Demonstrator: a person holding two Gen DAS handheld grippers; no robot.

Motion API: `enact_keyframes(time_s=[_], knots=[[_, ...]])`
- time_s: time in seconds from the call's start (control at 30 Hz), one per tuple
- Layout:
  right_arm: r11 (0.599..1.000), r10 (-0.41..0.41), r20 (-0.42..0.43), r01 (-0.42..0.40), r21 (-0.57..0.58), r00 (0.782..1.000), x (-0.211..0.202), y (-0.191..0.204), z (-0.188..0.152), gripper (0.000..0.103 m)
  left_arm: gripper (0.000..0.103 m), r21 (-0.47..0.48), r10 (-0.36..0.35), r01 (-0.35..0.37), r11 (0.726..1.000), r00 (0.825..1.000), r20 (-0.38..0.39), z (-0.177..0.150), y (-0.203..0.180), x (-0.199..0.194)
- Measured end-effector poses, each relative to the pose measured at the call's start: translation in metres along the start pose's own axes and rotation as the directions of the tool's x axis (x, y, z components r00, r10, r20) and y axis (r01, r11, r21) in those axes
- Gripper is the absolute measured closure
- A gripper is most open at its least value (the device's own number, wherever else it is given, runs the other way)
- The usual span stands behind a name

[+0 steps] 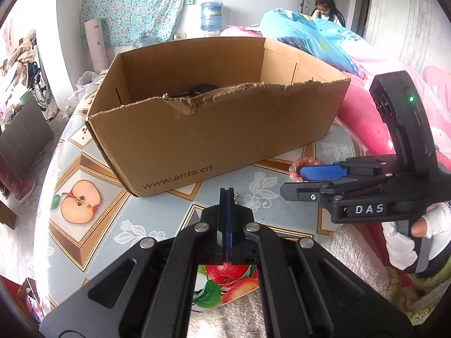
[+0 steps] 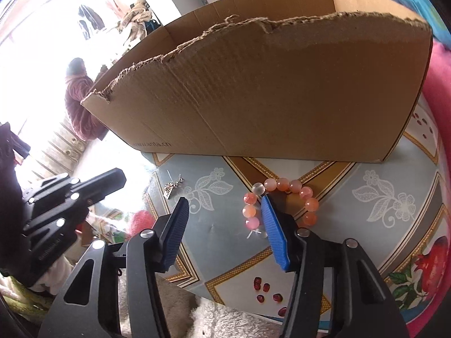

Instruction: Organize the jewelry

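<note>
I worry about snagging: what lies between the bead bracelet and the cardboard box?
Only bare patterned tablecloth lies between the bead bracelet and the cardboard box, seen in the right wrist view.

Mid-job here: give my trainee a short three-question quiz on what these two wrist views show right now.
1. True or false: the right gripper is open.
2. Where is the bead bracelet: A in the cardboard box, B on the table, C held by the left gripper?
3. What state is the left gripper in?

Key: 1 true; 2 B, in front of the box; 3 shut.
</note>
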State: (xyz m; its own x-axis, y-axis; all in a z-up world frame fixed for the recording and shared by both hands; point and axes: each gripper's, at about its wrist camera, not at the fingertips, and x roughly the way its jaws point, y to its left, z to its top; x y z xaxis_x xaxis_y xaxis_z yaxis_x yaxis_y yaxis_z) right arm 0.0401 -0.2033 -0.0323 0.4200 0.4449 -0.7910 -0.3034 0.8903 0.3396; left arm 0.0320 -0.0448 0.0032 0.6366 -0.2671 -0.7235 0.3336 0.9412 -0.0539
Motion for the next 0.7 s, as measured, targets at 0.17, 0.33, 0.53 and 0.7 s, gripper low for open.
enact_keyframes(time_s=[0.17, 0.33, 0.53, 0.7], knots=[[0.994, -0.096, 0.007, 0.096, -0.058, 0.995, 0.0, 0.013, -0.004, 0.067, 0.103, -0.006, -0.025, 0.025, 1.0, 1.0, 0.009, 0.001, 0.0, 0.0], [0.979, -0.184, 0.03, 0.186, -0.08, 0.982, 0.003, 0.022, -0.003, 0.091, 0.077, 0.021, -0.044, 0.044, 0.999, 0.999, -0.027, -0.002, -0.004, 0.012], [0.985, -0.162, 0.026, 0.164, -0.06, 0.986, 0.002, 0.015, -0.001, 0.093, 0.072, 0.071, 0.0, 0.004, 0.997, 0.998, -0.061, -0.003, -0.013, 0.042], [0.989, -0.14, 0.031, 0.141, -0.051, 0.99, 0.0, 0.01, -0.003, 0.093, 0.093, 0.073, 0.032, -0.026, 0.997, 0.996, -0.079, -0.003, -0.01, 0.055]])
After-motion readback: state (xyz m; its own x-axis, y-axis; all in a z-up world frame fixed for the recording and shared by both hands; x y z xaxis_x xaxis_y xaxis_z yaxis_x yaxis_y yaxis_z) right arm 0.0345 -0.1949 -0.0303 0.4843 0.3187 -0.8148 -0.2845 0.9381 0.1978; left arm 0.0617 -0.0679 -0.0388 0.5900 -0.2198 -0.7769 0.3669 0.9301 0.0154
